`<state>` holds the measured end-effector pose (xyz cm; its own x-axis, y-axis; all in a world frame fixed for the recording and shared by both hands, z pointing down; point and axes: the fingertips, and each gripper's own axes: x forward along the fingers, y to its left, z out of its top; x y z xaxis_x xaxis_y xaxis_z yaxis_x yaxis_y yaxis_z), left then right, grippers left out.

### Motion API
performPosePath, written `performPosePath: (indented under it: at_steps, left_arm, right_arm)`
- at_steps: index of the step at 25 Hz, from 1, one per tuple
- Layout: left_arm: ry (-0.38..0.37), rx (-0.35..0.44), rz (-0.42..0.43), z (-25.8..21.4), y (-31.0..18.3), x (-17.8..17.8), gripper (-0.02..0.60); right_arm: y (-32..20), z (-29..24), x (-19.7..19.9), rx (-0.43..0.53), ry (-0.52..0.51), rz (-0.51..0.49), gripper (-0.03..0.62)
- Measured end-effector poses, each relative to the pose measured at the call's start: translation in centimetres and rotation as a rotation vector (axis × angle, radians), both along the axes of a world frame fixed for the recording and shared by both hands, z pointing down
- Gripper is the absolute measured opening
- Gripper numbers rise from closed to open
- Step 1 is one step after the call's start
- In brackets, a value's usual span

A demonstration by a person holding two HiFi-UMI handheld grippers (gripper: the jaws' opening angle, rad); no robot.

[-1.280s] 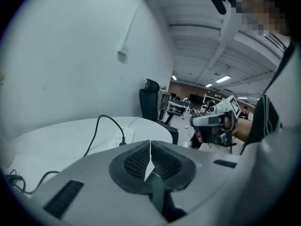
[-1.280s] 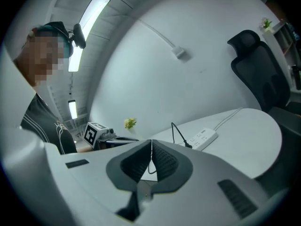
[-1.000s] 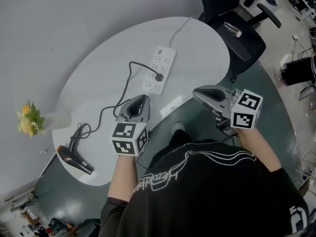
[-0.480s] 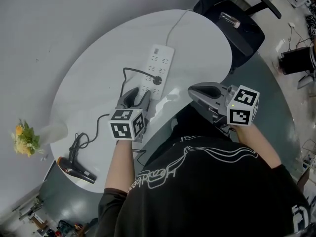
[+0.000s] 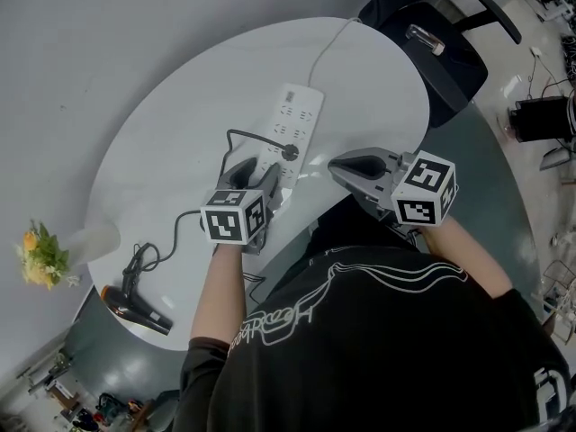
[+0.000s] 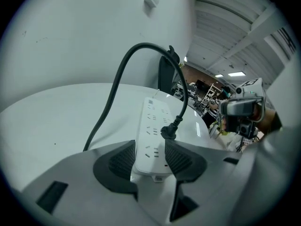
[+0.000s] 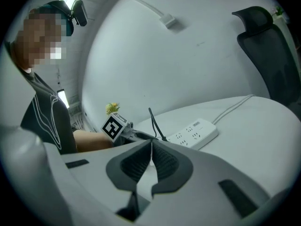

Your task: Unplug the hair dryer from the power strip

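Observation:
A white power strip (image 5: 294, 122) lies on the white oval table (image 5: 180, 142), with the hair dryer's black plug (image 5: 290, 152) in a socket near its near end. The black cord (image 5: 193, 214) runs to the hair dryer (image 5: 135, 309) at the table's near left edge. My left gripper (image 5: 259, 171) is low at the strip's near end; its jaws are opening, and that end of the strip (image 6: 153, 131) sits between them, the plug (image 6: 169, 132) just ahead. My right gripper (image 5: 335, 162) hovers shut and empty to the right of the strip (image 7: 195, 133).
The strip's white cord (image 5: 328, 48) runs off the table's far edge. A black office chair (image 5: 432, 52) stands at the far right. A vase of yellow flowers (image 5: 40, 255) is at the table's left end.
My left gripper sank toward the strip's near end and its jaws opened around it. My right gripper moved left and lower, toward the strip.

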<state>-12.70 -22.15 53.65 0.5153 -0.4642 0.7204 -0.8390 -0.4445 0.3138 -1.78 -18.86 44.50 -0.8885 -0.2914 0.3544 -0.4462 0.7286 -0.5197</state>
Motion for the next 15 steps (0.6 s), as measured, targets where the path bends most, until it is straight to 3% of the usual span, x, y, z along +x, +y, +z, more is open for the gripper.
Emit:
performPosePath:
  at_steps: [7, 15]
  left_arm:
    - [0.032, -0.037, -0.001, 0.8, 0.0, -0.3, 0.179]
    - [0.082, -0.045, -0.009, 0.9, -0.1, -0.3, 0.183]
  right_arm:
    - [-1.0, 1.6, -1.6, 0.017, 0.046, -0.049, 0.0]
    - [-2.8, 3.4, -4.5, 0.118, 0.16, -0.119, 0.003]
